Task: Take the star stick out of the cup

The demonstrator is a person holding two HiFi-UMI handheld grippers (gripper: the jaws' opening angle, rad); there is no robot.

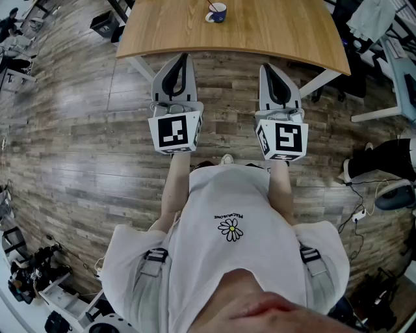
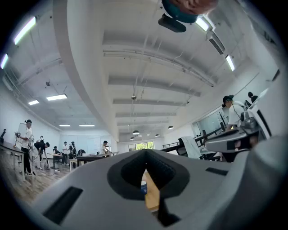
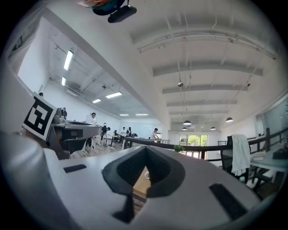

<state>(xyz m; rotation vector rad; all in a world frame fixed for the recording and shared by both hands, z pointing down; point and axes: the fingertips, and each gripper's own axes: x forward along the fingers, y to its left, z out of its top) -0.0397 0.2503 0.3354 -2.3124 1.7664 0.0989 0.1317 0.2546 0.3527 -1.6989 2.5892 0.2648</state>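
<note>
A blue cup (image 1: 218, 12) stands on a white saucer at the far side of the wooden table (image 1: 260, 32). A thin reddish stick (image 1: 211, 6) leans out of it; its star end is too small to make out. My left gripper (image 1: 184, 58) and right gripper (image 1: 266, 67) are both shut and empty. They hang side by side over the floor, short of the table's near edge. In the left gripper view, the cup (image 2: 143, 186) and table (image 2: 154, 197) show through the gap behind the closed left gripper (image 2: 146, 152). In the right gripper view, the cup (image 3: 146, 175) shows behind the closed right gripper (image 3: 146, 148).
White table legs (image 1: 139, 66) (image 1: 318, 82) stand under the near edge. A black bin (image 1: 104, 23) sits left of the table. An office chair base (image 1: 380, 112) and cables (image 1: 356, 214) lie to the right, equipment (image 1: 29, 276) at the lower left. People stand far off in the room.
</note>
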